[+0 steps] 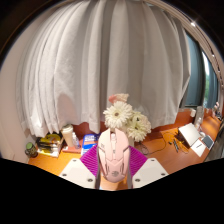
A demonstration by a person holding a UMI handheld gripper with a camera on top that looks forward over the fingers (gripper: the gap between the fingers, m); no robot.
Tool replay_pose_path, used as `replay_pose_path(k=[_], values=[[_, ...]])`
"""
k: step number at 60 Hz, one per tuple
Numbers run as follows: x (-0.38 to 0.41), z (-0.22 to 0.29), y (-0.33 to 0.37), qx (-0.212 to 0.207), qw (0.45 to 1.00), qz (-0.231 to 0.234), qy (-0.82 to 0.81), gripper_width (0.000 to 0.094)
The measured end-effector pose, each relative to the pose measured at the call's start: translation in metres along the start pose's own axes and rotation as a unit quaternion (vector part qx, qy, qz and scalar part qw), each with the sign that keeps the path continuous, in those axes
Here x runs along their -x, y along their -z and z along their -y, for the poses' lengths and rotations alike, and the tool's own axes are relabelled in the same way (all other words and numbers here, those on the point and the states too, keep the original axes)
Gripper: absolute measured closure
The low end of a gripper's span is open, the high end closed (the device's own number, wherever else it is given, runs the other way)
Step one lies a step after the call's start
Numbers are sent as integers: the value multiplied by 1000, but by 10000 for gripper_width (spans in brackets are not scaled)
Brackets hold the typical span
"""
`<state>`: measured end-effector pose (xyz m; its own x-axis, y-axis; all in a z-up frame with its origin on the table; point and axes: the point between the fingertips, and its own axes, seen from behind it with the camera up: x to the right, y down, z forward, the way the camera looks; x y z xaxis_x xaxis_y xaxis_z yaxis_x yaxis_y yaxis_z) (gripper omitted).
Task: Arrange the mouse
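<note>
Above the bench [70, 157], before white flowers [126, 120], the hand-held gripper [113, 172] is clamped on a pink mouse [113, 155]; lifted clear, setting it down appears still left.

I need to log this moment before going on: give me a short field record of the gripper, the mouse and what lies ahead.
gripper: gripper, fingers closed on the mouse
held item: pale pink mouse, between the two fingers, lifted above the desk
pads: magenta pad at each side of the mouse
just beyond: white flowers
surface: orange desk, cluttered at both sides
backdrop: white curtain
</note>
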<state>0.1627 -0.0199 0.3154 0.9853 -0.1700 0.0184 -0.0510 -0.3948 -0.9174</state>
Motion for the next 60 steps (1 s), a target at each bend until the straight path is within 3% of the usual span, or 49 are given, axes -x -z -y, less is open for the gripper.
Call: replay_pose_path(k=[5, 13, 25, 33, 35, 49, 54, 60], values=[[50, -30, -10, 20, 1000, 22, 7, 569], [111, -121, -37, 100, 994, 45, 6, 568], [146, -270, -64, 211, 976, 49, 27, 568], [151, -329, -68, 249, 967, 48, 36, 560], [150, -324, -69, 228, 972, 47, 41, 560], [150, -325, -72, 234, 971, 44, 13, 397], [145, -319, -69, 239, 970, 37, 9, 271], [139, -288, -58, 212, 977, 35, 10, 162]])
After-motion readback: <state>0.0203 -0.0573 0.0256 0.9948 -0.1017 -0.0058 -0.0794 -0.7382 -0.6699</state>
